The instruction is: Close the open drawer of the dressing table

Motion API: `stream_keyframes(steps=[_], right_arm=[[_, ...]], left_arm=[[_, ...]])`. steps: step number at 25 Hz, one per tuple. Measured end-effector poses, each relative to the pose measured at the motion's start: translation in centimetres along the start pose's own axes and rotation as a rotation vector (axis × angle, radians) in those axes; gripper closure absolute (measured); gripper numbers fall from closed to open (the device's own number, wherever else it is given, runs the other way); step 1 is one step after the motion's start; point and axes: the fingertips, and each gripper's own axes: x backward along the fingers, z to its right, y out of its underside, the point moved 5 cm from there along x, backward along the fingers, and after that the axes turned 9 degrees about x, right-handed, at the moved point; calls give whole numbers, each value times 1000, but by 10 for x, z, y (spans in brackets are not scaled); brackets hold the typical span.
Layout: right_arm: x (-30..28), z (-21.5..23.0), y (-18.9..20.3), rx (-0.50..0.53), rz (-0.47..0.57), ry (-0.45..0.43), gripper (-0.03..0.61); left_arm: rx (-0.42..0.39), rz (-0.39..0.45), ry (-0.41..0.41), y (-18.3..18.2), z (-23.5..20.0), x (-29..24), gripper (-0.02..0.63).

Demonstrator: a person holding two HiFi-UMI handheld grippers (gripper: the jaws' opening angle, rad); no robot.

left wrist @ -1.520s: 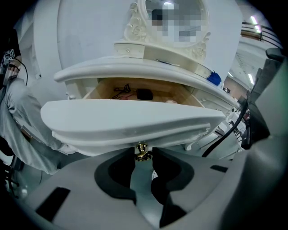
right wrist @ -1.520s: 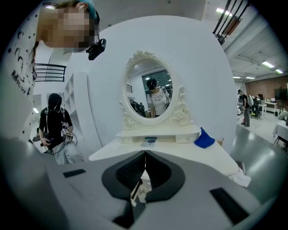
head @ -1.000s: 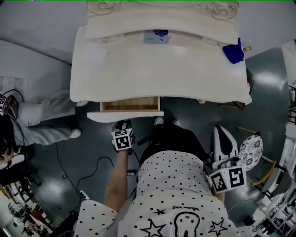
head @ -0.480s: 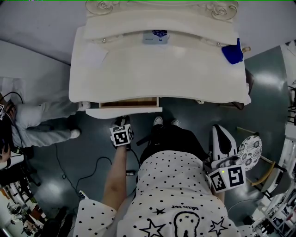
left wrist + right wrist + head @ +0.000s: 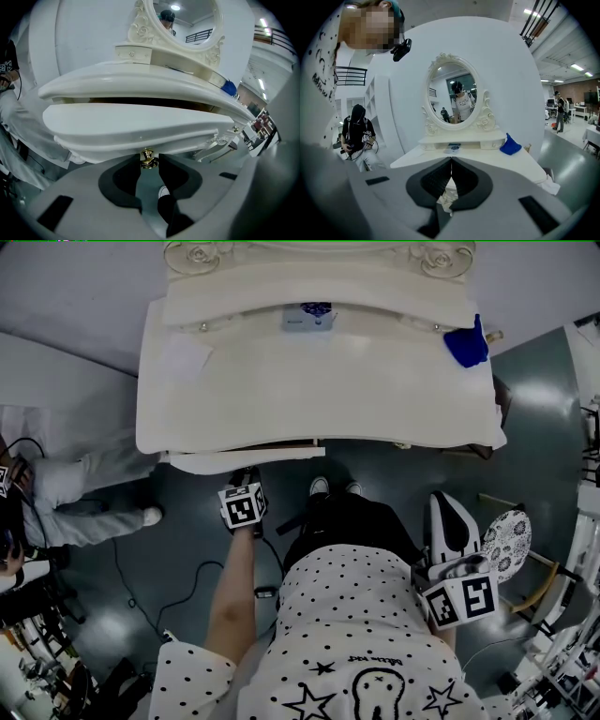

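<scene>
The white dressing table (image 5: 319, 381) fills the top of the head view. Its left drawer (image 5: 246, 457) is pushed almost fully in, only the white front (image 5: 140, 124) standing slightly out from under the tabletop. My left gripper (image 5: 247, 474) is at the drawer front, its jaws closed on either side of the small brass knob (image 5: 148, 158), which fills the gap at the tips (image 5: 149, 162). My right gripper (image 5: 448, 504) hangs back at the person's right side, away from the table, jaws shut (image 5: 451, 161) and empty.
A blue cloth (image 5: 466, 345) and a small box (image 5: 309, 317) lie on the tabletop below the oval mirror (image 5: 452, 96). A person sits on the floor at the left (image 5: 66, 484). Cables (image 5: 187, 577) trail on the floor. A patterned seat (image 5: 509, 540) stands at the right.
The drawer has slid into the table; its wooden inside no longer shows. My left gripper moved toward the table with the drawer front. The right gripper stayed still.
</scene>
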Motion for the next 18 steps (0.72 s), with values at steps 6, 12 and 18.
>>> stream_keyframes(steps=[6,12,18], right_arm=[[2,-1,-2,1,4,14,569],[3,-2,-3,3,8,28,569],[3,-3,-4,6,12,34,569]], left_arm=[[-4,6,8,-10,0,-5,482],[-6,17,16,-18,2,-9,482],[-8,24,23,-22,2,-13,482]])
